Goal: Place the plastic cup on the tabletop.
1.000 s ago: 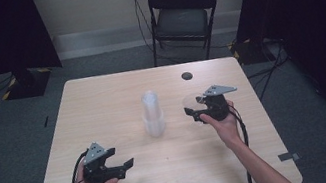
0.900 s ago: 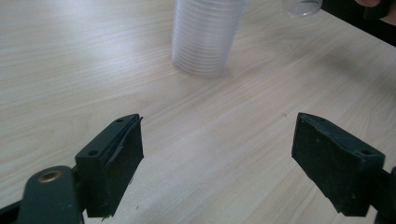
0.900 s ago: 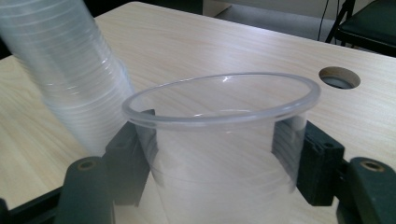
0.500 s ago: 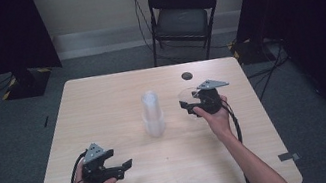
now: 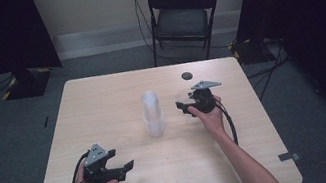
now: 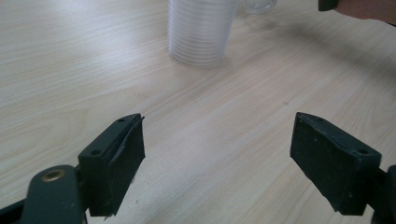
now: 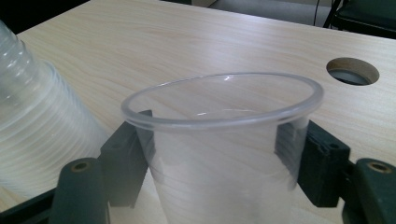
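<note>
One thin, light, crushable cup (image 7: 224, 154) is sitting between the right gripper's (image 7: 219, 158) just-opening jaws; grip gently below its rim. Left gripper (image 6: 229, 163) is gaping empty.

The stack of cups (image 5: 153, 115) stands mid-table (image 5: 102, 102). Right of it, a single cup (image 5: 183, 99) sits between the right gripper (image 5: 188, 104), seemingly upright. The left gripper (image 5: 126, 168) hangs nearer, leftward.
</note>
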A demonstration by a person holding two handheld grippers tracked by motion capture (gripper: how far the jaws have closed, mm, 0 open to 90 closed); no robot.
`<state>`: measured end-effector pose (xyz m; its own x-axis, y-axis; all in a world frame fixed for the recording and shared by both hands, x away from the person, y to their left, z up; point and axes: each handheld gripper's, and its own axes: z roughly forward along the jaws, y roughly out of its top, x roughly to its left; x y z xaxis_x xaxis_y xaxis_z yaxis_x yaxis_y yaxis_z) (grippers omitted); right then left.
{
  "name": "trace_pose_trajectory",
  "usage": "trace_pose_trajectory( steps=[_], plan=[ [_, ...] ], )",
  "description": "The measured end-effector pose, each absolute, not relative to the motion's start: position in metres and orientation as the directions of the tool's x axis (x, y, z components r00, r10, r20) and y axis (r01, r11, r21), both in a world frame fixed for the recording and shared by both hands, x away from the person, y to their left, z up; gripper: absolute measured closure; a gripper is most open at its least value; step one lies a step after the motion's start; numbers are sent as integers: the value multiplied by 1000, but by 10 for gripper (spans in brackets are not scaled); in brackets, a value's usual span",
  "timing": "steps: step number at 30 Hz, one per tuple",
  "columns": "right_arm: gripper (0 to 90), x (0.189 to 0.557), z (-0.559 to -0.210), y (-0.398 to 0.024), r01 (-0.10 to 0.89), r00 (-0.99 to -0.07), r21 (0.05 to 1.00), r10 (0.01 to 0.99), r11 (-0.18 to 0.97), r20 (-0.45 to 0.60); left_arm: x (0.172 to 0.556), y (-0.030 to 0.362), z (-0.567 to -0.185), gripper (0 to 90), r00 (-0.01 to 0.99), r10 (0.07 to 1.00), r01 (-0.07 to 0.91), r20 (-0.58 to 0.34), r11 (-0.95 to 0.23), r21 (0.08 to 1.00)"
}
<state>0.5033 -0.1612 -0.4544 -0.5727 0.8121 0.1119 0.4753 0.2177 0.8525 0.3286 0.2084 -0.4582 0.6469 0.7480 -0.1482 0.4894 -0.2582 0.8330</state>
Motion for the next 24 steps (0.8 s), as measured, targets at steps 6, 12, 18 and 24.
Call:
trace_pose_trajectory(
  steps=[6,12,18,24],
  plan=[
    [277,505,-458,-162,477,-569,851,815,219,110,329,209,-458,177,646,749,489,-146,-259,833],
    [283,504,-460,-158,482,-576,846,810,226,112,329,208,-458,177,649,748,488,-142,-265,832],
    [295,501,-462,-159,478,-589,843,802,248,98,329,209,-459,177,642,752,495,-152,-254,831],
    [293,495,-464,-162,485,-593,835,799,260,96,329,209,-459,177,641,753,494,-149,-256,831]
  ],
)
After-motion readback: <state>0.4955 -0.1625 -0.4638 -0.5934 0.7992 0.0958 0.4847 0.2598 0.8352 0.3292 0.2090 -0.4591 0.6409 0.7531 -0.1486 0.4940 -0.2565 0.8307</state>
